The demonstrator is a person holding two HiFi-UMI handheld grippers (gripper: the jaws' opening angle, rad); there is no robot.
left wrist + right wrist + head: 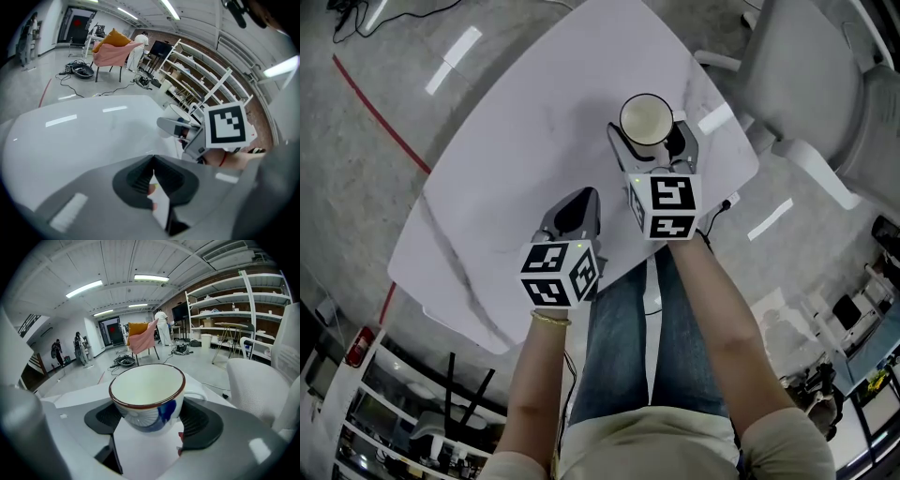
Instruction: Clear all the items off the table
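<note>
Right gripper view: the cup (149, 397) is pinched by the fingers of the right gripper (152, 425) near the table's (506, 141) right edge, the left gripper's (153, 180) fingers are pressed together on nothing, and carrying the cup off is judged next.

Smooth white on the table (516, 141), faintly veined in grey like marble, with a soft sheen catching the ceiling lights. Glazed, glossy ceramic for the cup (149, 397): cream inside, a thin brown line on the rim, blue painted pattern outside. Matt grey plastic on the left gripper (151, 174) and the right gripper (151, 423); black, ribbed, rubbery-looking pads (202, 423). Matt white faces with black print on the marker cube (664, 206). Blue denim cloth on the trousers (652, 328), lower centre of the head view. Thin, gold-coloured, shiny bracelet (549, 319). Polished grey speckled floor (366, 141), glossy with bright streaks at upper left. Soft pink cloth (115, 52), upper left of the left gripper view. Matt white chair (806, 66), upper right, finely textured.
</note>
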